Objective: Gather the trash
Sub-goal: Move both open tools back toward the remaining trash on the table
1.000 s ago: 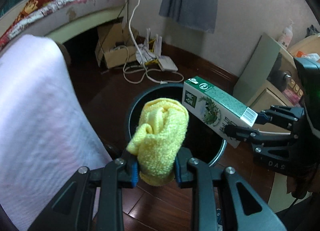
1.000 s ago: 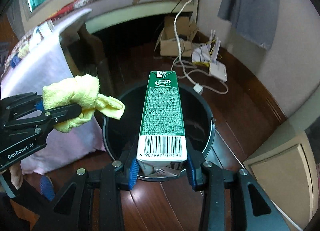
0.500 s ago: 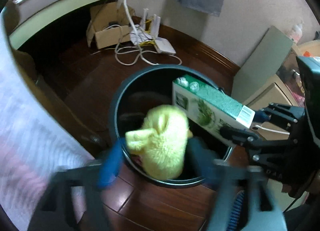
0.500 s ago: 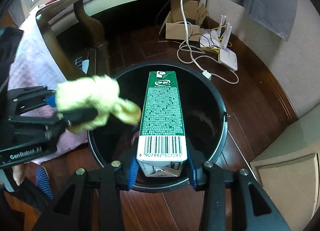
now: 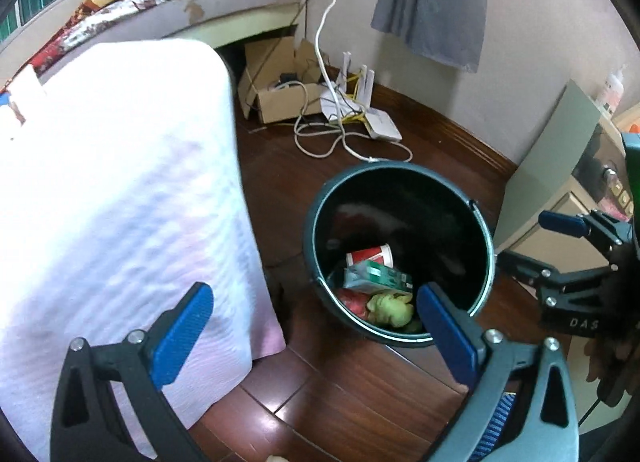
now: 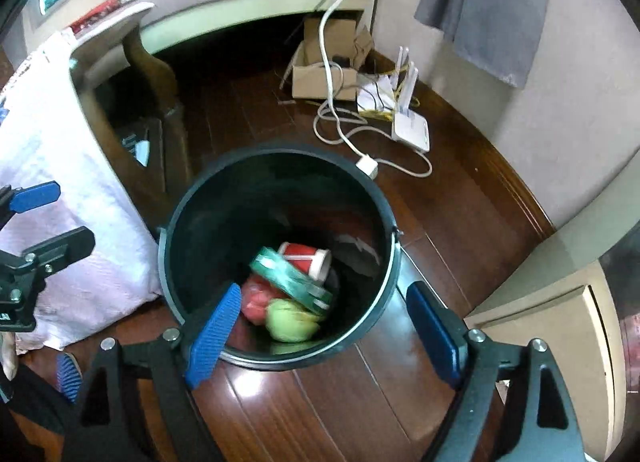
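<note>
- The yellow cloth (image 5: pixel 390 308) and the green carton (image 5: pixel 376 276) are now lying at the bottom of the dark bin (image 5: pixel 482 230). A second ago you were pinching the cloth in your left tool and the carton in your right, both held over the rim.
- They are resting among a red-and-white cup (image 5: pixel 372 256) and something red (image 5: pixel 352 300). The carton is lying across the pile, and the cloth is sitting near the front wall.
- Your left tool (image 5: pixel 312 328) is standing spread wide with nothing between its blue pads; its jaws have just been opening.
- Your right tool (image 6: pixel 320 328) is likewise spread and empty, its jaws also having just been opening.
- Judging from this, both pieces are now collected, so you are free to look for more trash.
- The left wrist view is giving you a crisp look at the carton's printed face and is showing the right tool off to the side. The white cloth-draped surface (image 5: pixel 120 190) is filling its left half.
- The right wrist view is looking more squarely down into the bin. The carton is blurred there, so I cannot tell whether it is settled. This view is also showing a dark wooden frame (image 6: pixel 148 102) beside the bin, which the drape is hiding from the other camera.
- Beyond the bin, a cardboard box (image 6: pixel 324 70), white cables (image 6: pixel 340 118) and a router (image 6: pixel 410 126) are lying on the wooden floor (image 6: pixel 460 202).
</note>
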{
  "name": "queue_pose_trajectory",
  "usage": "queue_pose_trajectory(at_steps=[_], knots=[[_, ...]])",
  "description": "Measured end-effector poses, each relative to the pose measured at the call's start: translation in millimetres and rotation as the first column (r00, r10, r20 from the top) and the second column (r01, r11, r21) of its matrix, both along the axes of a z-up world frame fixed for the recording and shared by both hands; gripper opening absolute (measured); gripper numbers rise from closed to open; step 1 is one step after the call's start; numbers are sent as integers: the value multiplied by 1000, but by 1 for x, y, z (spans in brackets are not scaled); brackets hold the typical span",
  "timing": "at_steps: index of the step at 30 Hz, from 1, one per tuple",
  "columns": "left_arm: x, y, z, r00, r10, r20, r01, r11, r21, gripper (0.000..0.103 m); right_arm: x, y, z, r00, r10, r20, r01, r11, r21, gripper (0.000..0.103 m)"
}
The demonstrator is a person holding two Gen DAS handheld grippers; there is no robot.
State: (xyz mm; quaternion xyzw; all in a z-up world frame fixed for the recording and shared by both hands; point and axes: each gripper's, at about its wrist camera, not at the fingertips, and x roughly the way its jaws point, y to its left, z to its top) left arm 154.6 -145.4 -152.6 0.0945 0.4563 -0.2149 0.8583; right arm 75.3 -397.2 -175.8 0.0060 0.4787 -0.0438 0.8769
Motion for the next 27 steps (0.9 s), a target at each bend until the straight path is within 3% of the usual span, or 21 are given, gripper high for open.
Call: queue_pose_trajectory(at_steps=[14,27], knots=[[-29,62,70,988,95,124,-92,995,-33,102,-32,64,91,983,45,176,-53,998,38,86],[-36,127,103,954,224,201,-214,974,-70,102,-27,133,130,954,140,265,-159,986,49,87]])
